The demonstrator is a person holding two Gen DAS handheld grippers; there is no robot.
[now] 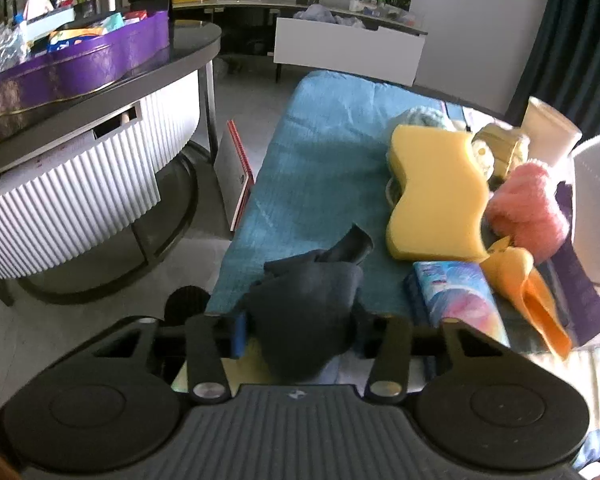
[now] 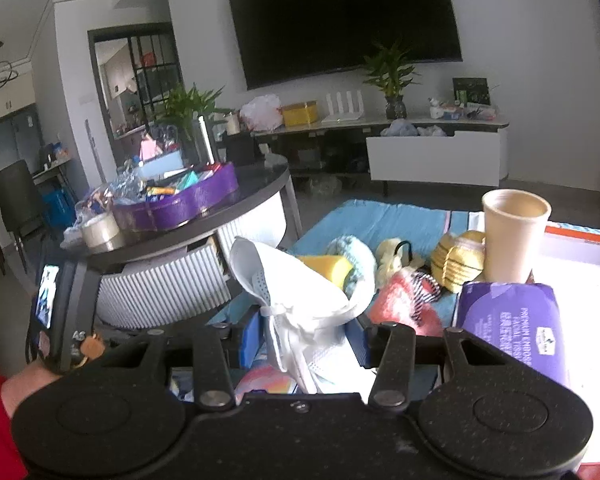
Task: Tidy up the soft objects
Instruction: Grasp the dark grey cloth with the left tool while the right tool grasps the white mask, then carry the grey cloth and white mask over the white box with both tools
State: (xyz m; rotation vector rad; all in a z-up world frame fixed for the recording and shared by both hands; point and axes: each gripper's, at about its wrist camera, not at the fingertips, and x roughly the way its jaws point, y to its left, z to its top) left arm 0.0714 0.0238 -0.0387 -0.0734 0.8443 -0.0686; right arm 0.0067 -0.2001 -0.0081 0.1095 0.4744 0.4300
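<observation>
**Both tools loaded, pile mostly unsorted**

Status: left tool (image 1: 300, 334) is clamped on a dark cloth (image 1: 308, 304), bunched between its jaws at the near edge of the blue mat (image 1: 320, 148). Right tool (image 2: 306, 338) is clamped on a white fabric piece (image 2: 296, 300), which looks lifted clear of the pile. So two pickups are in hand; I see nothing that reads as sorted yet.

Left to do, by my read: most of it. Ahead and right of the left tool sit the yellow sponge (image 1: 436, 196), pink fluffy item (image 1: 528, 208), orange cloth (image 1: 532, 300) and a printed tissue pack (image 1: 456, 296), crowded and touching each other.

View differences:
- Left wrist view shows the open mat area ahead-left of the tool; only the white fabric's edge shows at far right.
- Right wrist view shows a white tray (image 2: 580, 280) on the tool's right, a probable drop spot, plus the beige cup (image 2: 514, 236), purple tissue pack (image 2: 512, 332) and a stack of yellow cloths (image 2: 458, 260). The dark cloth isn't visible there.
</observation>
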